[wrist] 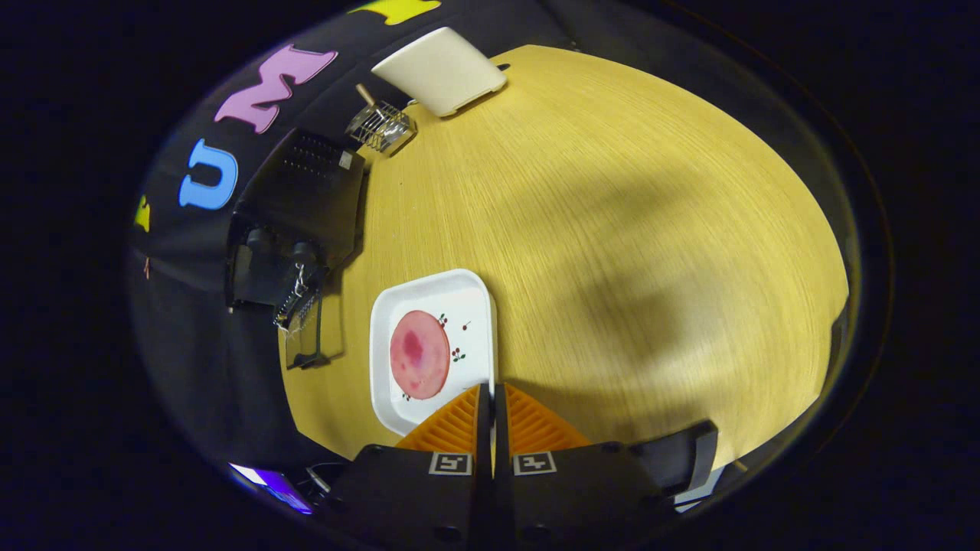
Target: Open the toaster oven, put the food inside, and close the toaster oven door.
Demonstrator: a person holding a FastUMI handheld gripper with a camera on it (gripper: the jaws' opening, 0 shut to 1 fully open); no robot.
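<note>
Wooden tabletop [612,229] under warm light, dark cloth wall behind. Tongs [491,398] pressed together, nothing gripped, tips over the near rim of a white square plate [429,295]. On that plate, just ahead and left of the tips: a round pink slice of food [419,354]. Further left beyond the plate: black toaster oven [295,214], door [306,337] dropped open. Beyond it, a small wire rack [380,127], then a cream tray [442,69], well apart from the tongs.
</note>
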